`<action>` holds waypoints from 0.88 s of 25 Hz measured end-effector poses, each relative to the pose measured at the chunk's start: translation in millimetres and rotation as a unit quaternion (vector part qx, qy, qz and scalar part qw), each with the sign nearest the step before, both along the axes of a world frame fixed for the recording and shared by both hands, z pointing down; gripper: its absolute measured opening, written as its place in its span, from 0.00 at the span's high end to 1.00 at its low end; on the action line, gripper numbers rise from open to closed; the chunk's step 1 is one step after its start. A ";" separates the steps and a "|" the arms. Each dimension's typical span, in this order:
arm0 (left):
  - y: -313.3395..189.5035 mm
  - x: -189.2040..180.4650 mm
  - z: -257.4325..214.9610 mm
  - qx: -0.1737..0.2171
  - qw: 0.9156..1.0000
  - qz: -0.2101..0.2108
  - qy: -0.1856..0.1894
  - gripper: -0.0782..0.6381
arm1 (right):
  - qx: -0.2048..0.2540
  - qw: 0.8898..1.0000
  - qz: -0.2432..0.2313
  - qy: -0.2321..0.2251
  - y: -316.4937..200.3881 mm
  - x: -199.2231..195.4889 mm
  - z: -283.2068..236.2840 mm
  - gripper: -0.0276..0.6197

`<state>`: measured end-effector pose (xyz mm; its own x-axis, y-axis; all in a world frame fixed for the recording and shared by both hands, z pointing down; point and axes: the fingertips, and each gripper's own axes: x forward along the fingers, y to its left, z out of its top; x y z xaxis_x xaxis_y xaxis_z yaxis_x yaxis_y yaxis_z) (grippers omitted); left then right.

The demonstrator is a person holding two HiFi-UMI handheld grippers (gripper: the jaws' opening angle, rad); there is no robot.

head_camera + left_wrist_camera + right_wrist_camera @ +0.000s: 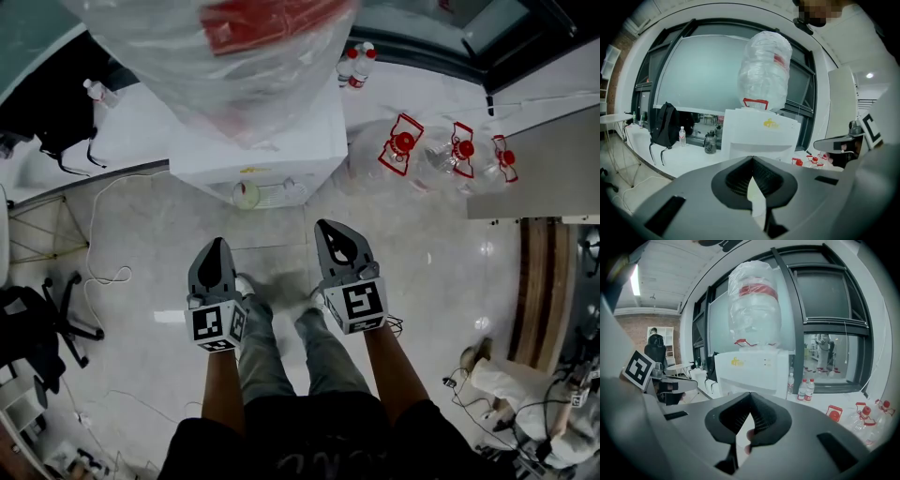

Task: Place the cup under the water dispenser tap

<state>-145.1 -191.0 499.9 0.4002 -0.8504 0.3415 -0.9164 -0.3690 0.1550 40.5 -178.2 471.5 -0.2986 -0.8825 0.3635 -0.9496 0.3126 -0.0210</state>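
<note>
A white water dispenser [253,141] with a plastic-wrapped bottle [234,56] on top stands straight ahead of me. A pale round cup [246,194] sits in its front recess, on the drip tray below the taps. Both grippers hang side by side above the floor, short of the dispenser. My left gripper [218,242] is shut and empty, and so is my right gripper [328,225]. The left gripper view has the shut tips [752,158] covering the lower dispenser [761,136]. The right gripper view has the shut tips [750,393] below the dispenser [750,369]. The cup is hidden in both.
Several empty red-capped bottles [450,150] lie on the floor right of the dispenser. Two small bottles [356,66] stand on the window ledge behind. A black backpack [665,124] leans at the left ledge, an office chair [37,319] stands left, and a cable [103,272] trails across the floor.
</note>
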 end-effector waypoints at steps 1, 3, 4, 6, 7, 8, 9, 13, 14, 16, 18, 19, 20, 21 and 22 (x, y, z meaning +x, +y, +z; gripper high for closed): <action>1.1 -1.2 -5.6 -0.002 1.000 -0.001 -0.004 0.87 | 0.002 1.000 0.002 -0.001 0.0 -0.1 -6.7 0.94; 2.6 -4.3 -17.3 -0.003 1.000 -0.003 -0.006 0.87 | 0.003 1.000 0.008 -0.008 -0.3 -0.2 -18.7 0.94; 2.7 -5.6 -23.4 -0.002 1.000 -0.004 -0.005 0.87 | 0.004 1.000 0.010 -0.011 -0.7 -0.2 -24.8 0.94; 1.9 -7.1 -36.2 0.001 1.000 -0.003 -0.004 0.87 | 0.008 1.000 0.013 -0.013 -2.0 -0.2 -37.6 0.94; 1.1 -7.9 -42.9 0.002 1.000 -0.003 -0.003 0.87 | 0.012 1.000 0.014 -0.013 -2.9 -0.4 -44.2 0.94; 0.1 -8.8 -49.7 0.003 1.000 -0.003 -0.002 0.87 | 0.015 1.000 0.015 -0.014 -3.8 -0.6 -50.8 0.94; -1.2 -9.5 -56.8 0.005 1.000 -0.002 -0.001 0.87 | 0.018 1.000 0.016 -0.014 -4.7 -0.9 -57.3 0.94; -6.0 -5.4 -82.2 0.014 1.000 0.006 -0.001 0.87 | 0.005 1.000 0.018 -0.011 -3.4 2.3 -77.1 0.94; -6.8 -3.7 -88.1 0.016 1.000 0.008 0.001 0.87 | 0.009 1.000 0.019 -0.010 -3.8 4.5 -81.7 0.94; -6.8 -0.5 -100.8 0.021 1.000 0.012 0.008 0.87 | 0.019 0.999 0.024 -0.014 -5.4 8.0 -96.7 0.94; -6.3 3.9 -114.5 0.028 0.999 0.017 0.007 0.87 | 0.015 0.999 0.030 -0.020 -3.9 11.6 -112.3 0.94; -6.7 6.2 -121.2 0.032 0.999 0.018 0.006 0.87 | 0.015 0.999 0.032 -0.021 -3.7 14.0 -119.0 0.94; -7.4 8.4 -127.7 0.036 0.999 0.018 0.006 0.87 | 0.016 0.999 0.032 -0.022 -3.9 16.6 -125.2 0.94; -8.0 10.3 -133.8 0.039 0.999 0.017 0.008 0.87 | 0.019 0.999 0.032 -0.022 -4.0 19.2 -130.5 0.94; -8.0 11.7 -139.6 0.042 0.999 0.016 0.009 0.87 | 0.022 0.999 0.032 -0.021 -3.6 21.9 -135.0 0.94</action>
<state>-133.4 -199.0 360.4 0.4333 -0.8625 0.2613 -0.9012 -0.4108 0.1384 62.4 -181.8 336.5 -0.2545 -0.9155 0.3116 -0.9665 0.2519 -0.0493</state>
